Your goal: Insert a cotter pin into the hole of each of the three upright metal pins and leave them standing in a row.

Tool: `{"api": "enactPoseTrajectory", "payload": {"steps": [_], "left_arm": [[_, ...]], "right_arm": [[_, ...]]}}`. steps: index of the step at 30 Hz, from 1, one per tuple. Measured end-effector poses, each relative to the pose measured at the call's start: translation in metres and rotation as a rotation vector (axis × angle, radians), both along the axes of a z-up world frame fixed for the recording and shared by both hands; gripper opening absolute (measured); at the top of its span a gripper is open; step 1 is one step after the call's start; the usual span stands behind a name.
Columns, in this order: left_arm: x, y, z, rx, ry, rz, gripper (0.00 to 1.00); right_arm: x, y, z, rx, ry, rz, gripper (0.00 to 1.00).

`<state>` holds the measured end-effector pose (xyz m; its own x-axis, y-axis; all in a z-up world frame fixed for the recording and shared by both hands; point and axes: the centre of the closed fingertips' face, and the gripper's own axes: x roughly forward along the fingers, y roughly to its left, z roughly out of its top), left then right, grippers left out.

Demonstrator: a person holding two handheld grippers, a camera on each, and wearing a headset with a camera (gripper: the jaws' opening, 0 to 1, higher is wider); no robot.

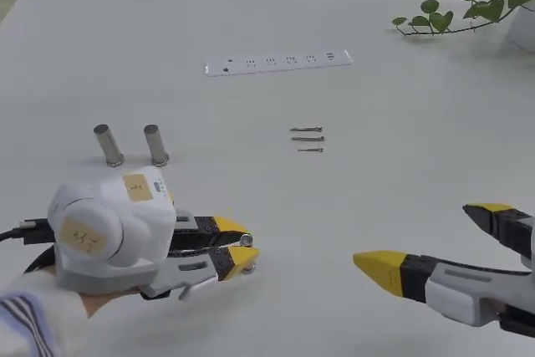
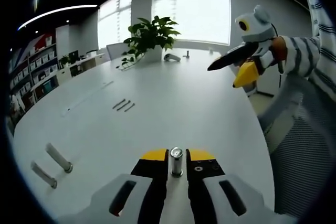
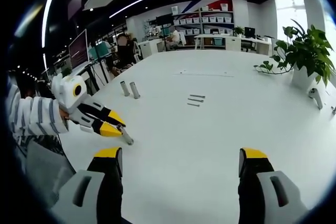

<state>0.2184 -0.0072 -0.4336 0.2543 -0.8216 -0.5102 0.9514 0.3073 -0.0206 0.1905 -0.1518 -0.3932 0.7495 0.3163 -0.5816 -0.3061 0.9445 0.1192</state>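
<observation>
My left gripper [image 1: 241,248], lower left, is clamped on one pin [image 2: 176,162]. My right gripper [image 1: 414,236] gapes wide, empty. The cotter pins [image 1: 308,139] lie at centre frame, up-left of it, long axes left-right.

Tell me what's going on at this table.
A person works with tongs in each hand. The left tongs are shut on one metal pin, low over the white table. Two more metal pins stand upright side by side, and three cotter pins lie loose mid-table. The right tongs are open and empty.
</observation>
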Motion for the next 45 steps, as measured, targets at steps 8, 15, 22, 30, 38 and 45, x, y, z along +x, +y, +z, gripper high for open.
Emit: {"api": "enactPoseTrajectory", "payload": {"steps": [8, 15, 22, 30, 38, 45], "left_arm": [[0.002, 0.006, 0.020, -0.058, 0.009, 0.062, 0.29], [0.006, 0.025, 0.036, -0.104, 0.010, 0.175, 0.43], [0.006, 0.049, 0.047, -0.169, 0.052, 0.327, 0.60], [0.007, 0.078, 0.050, -0.191, 0.057, 0.456, 0.79], [0.007, 0.100, 0.046, -0.173, 0.057, 0.516, 0.88], [0.014, 0.117, 0.048, -0.216, 0.070, 0.618, 0.99]], "right_arm": [[0.001, 0.001, 0.003, 0.003, -0.009, 0.008, 0.90], [0.002, 0.002, 0.005, 0.007, -0.016, 0.012, 0.90], [0.002, 0.003, 0.007, 0.007, -0.025, 0.022, 0.90], [0.001, 0.006, 0.009, 0.007, -0.026, 0.038, 0.90], [0.002, 0.009, 0.010, 0.004, -0.024, 0.054, 0.90], [0.004, 0.009, 0.011, -0.006, -0.021, 0.066, 0.90]]}}
